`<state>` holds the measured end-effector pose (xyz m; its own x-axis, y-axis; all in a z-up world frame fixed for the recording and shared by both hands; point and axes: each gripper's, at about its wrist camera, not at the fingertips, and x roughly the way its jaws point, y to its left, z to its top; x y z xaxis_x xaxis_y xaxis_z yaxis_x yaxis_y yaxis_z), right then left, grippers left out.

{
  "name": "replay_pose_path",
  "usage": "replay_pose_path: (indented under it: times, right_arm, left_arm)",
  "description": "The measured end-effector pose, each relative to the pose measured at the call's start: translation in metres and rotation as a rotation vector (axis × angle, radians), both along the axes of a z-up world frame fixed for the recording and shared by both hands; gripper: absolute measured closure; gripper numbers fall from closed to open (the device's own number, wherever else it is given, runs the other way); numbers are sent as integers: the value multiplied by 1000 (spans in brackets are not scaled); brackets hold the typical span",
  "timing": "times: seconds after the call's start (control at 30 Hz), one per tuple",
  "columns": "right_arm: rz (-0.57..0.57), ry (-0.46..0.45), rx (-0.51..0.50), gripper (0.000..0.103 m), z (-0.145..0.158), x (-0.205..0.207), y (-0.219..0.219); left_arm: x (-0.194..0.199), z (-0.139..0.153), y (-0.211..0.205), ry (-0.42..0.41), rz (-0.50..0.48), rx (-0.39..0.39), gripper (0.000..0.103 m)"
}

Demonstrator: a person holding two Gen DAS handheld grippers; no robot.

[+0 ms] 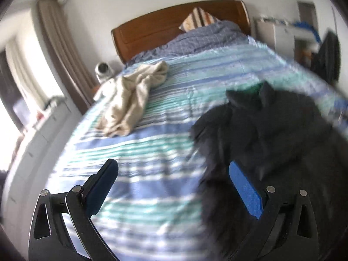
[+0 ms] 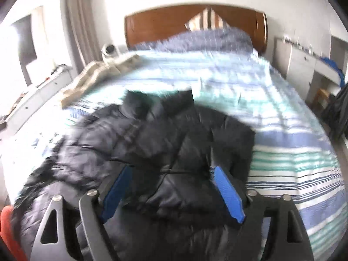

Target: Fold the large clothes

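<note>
We list one dark puffer jacket spread on the striped bed, unfolded; left gripper and right gripper fingers spread, gripping nothing; next move, we judge: seize an edge

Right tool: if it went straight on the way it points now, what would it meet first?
Most likely the black puffer jacket. The right tool is open, and the jacket fills the gap between its blue pads and lies spread ahead on the striped bedspread. Blur makes the depth uncertain.
</note>
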<state>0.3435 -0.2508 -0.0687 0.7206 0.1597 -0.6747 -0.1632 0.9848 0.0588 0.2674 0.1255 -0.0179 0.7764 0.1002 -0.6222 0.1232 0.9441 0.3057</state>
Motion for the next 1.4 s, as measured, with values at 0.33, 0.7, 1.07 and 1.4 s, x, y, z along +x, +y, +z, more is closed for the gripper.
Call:
replay_pose_path:
  times: [0.33, 0.7, 1.07, 1.4]
  right_arm:
    - [-116, 22, -44, 19, 9, -137, -37]
    - [-238, 97, 65, 19, -23, -191, -50]
    - [-214, 111, 64, 19, -15, -206, -54]
    - [-188, 356, 210, 19, -67, -212, -95]
  left_arm:
    - [-101, -32, 8, 163, -4, -151, 1]
    - [-129, -86, -21, 273, 54, -355, 1]
    - [-133, -104, 55, 301, 245, -519, 1]
    - [-119, -169, 19, 536, 86, -602, 1]
